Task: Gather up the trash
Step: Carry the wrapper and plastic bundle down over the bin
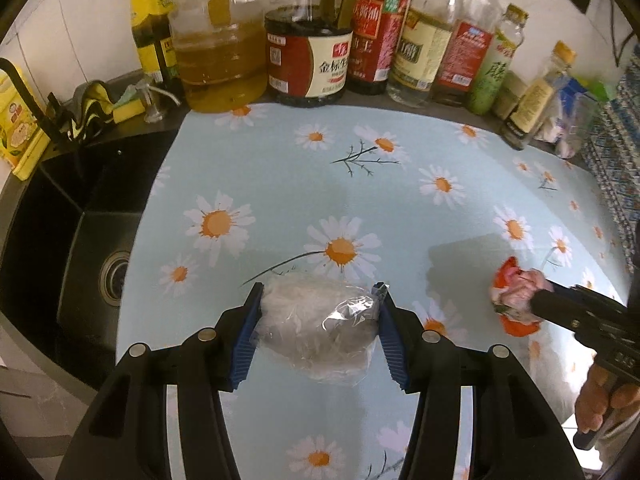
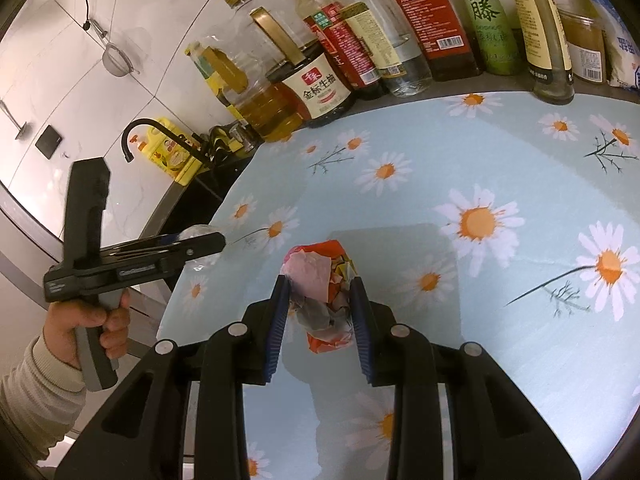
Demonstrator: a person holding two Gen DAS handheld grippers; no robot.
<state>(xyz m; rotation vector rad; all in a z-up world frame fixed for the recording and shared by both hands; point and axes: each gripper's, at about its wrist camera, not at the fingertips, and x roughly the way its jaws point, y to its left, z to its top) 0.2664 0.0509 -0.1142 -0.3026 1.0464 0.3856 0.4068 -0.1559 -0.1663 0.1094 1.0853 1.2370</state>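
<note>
The left gripper (image 1: 320, 320) jaws clenched a clear plastic wad (image 1: 316, 332); the right gripper (image 2: 320, 312) jaws squeezed crumpled wrappers (image 2: 324, 284) between them above the tabletop (image 2: 500, 280).

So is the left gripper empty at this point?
No, the left gripper has a crumpled clear plastic wad pinched between its blue pads, held above the daisy-print mat.

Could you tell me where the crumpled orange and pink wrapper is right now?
The orange and pink wrapper is clamped in the right gripper above the daisy-print mat, to the right of the left gripper.
</note>
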